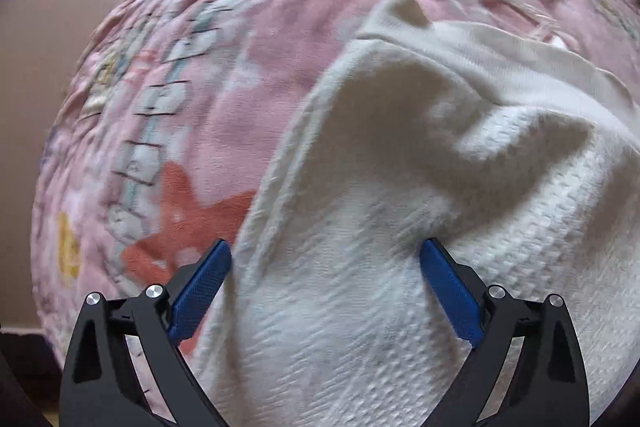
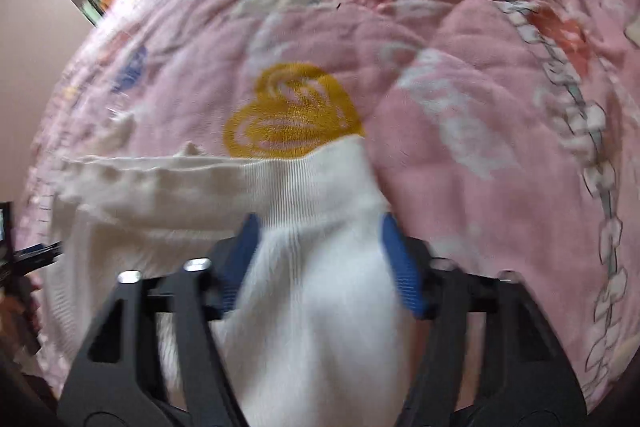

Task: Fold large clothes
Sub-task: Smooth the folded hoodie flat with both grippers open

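White waffle-knit cotton garment [image 1: 400, 211] lies rumpled on pink patterned quilt [image 1: 224, 75], soft, light, limp; left gripper [image 1: 326, 267] and right gripper [image 2: 318, 247] fingers spread, cloth between, unpinched; best hold: ribbed hem [image 2: 280, 179] at 12 o'clock.

Both wrists close, steeply down, perhaps overlapping

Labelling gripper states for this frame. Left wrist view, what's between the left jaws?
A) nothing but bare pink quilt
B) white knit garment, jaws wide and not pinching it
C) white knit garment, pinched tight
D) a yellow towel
B: the left gripper stands wide, its blue pads apart on either side of a ridge of the white garment lying on the pink quilt, with no pinch on the cloth.
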`<state>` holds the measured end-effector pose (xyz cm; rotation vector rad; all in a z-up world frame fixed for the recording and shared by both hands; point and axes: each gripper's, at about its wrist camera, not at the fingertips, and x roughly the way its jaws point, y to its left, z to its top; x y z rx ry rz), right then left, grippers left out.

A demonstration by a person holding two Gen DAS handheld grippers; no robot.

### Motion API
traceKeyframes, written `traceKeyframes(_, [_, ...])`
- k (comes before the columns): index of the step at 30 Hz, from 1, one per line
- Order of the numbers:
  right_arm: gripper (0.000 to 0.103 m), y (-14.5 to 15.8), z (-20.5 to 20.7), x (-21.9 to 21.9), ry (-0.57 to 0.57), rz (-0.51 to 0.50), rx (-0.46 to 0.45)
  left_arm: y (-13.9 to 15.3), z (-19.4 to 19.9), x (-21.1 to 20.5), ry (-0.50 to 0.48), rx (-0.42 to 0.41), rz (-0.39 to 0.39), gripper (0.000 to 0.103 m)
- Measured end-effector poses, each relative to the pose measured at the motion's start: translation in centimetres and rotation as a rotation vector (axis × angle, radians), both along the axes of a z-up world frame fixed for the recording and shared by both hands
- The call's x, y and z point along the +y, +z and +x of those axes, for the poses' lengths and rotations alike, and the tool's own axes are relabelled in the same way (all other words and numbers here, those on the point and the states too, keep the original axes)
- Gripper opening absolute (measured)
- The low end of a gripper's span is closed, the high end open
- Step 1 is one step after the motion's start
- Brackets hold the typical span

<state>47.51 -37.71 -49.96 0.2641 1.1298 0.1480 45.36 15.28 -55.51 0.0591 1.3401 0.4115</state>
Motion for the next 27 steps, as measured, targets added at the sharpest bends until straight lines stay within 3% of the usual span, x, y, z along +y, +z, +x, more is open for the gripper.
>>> traceKeyframes(2, [0.073,0.8,-3.0,-1.9,0.033,0.124,-0.012,1.1,-0.4,-0.6,-0.021,-0.008,0.040,0.080])
traceKeyframes(6, [0.074,-1.0,-8.9,-5.2,0.071,0.282,0.072,4.8,-2.4,-4.2,-0.120,-0.076,0.000,0.080])
traceKeyframes(7, [0.074,-1.7,-9.5,-5.8,0.072,0.321,0.096,6.3,-3.3,-6.1,-0.164,-0.105,-0.025,0.084])
traceKeyframes(11, [0.076,-7.0,-12.3,-7.7,0.029,0.648,0.248,9.9,-6.7,-14.0,-0.331,-0.170,-0.196,0.095])
traceKeyframes(15, [0.077,-9.9,-13.0,-6.7,0.051,0.834,0.254,8.6,-7.7,-20.1,-0.429,-0.092,-0.329,0.095])
traceKeyframes(19, [0.084,-10.6,-12.5,-5.0,0.114,0.898,0.196,5.2,-7.1,-22.2,-0.408,-0.032,-0.342,0.095])
traceKeyframes(27, [0.085,-10.2,-11.6,-2.0,0.266,0.770,0.216,2.2,-7.0,-22.8,-0.414,-0.013,-0.269,0.096])
